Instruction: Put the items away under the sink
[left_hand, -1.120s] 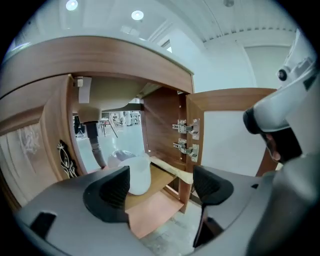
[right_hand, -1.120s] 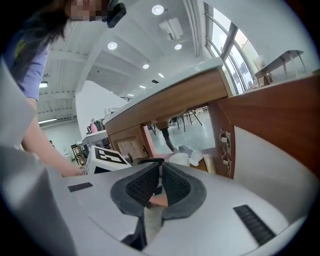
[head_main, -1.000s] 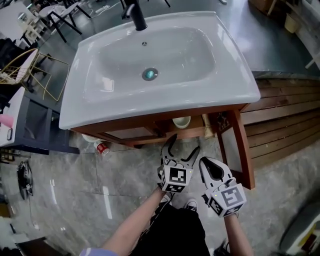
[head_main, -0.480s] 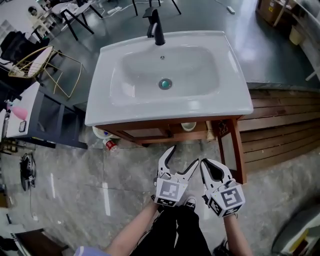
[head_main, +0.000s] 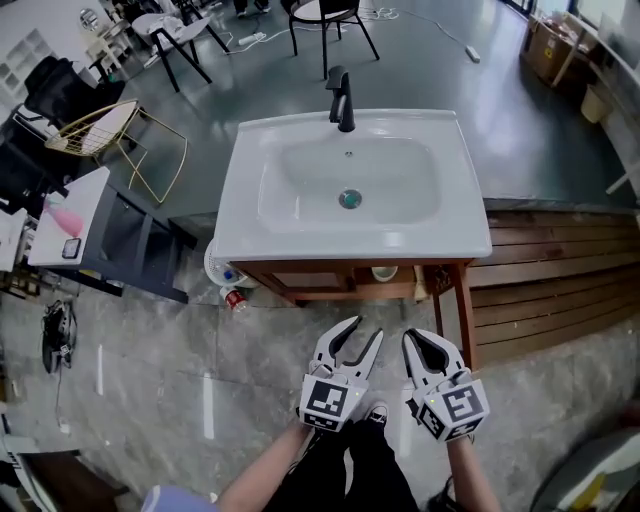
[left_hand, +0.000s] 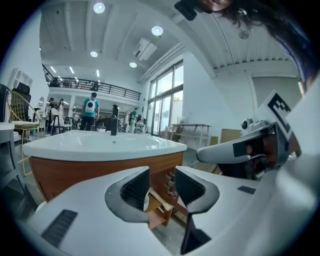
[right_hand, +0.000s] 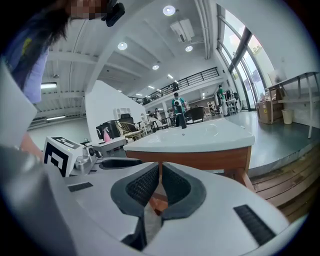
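You're standing back from sink (head_main: 350, 190), both grippers empty. Left gripper (head_main: 360, 331) fingers just closing, now half apart. Right gripper (head_main: 413, 338) fingers pressed together. Cup (head_main: 384, 272) sitting on shelf under sink, can (head_main: 236, 299) lying on floor beside it. Stowing probably ending. Fetching can needs fingers reopening, reaching low.

The grey marbled stone floor (head_main: 150, 370) carried a brown wooden cabinet (head_main: 300, 281) topped by a white ceramic sink basin (head_main: 300, 235), with 1 black tap (head_main: 342, 98) at its back edge. On the open shelf under the basin stood 1 small cream cup (head_main: 384, 273), with a tan object (head_main: 418, 284) just beside it on the right, too small to make out. On the floor by the cabinet's left corner lay 1 red can (head_main: 236, 299) and, partly under the basin's edge, 1 round white object (head_main: 216, 266).
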